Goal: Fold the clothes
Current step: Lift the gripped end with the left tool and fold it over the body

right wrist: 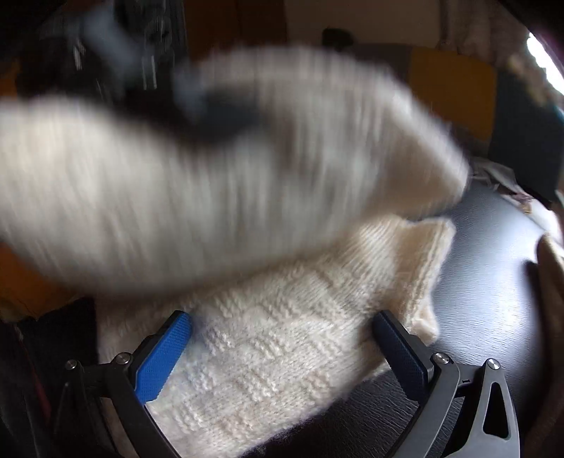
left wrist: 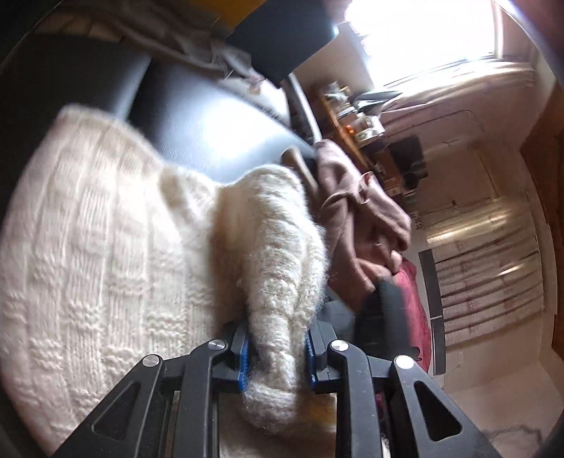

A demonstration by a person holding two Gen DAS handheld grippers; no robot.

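A cream knitted sweater [left wrist: 91,225] lies spread on a dark leather seat [left wrist: 211,137]. My left gripper [left wrist: 276,347] is shut on a thick fold of that sweater [left wrist: 282,260], which rises between its blue pads. In the right wrist view the same sweater [right wrist: 289,334] lies flat under my right gripper [right wrist: 282,331], whose fingers stand wide apart with nothing pinched. Above them a lifted part of the sweater [right wrist: 211,169] sweeps across, blurred, with a dark blurred shape behind it.
A brown garment [left wrist: 356,208] lies bunched on the seat's right end, above a dark red cloth [left wrist: 416,303]. A cluttered shelf [left wrist: 356,123] and a bright window [left wrist: 423,31] stand beyond. The bare leather seat [right wrist: 486,282] shows right of the sweater, with a yellow cushion [right wrist: 454,91] behind.
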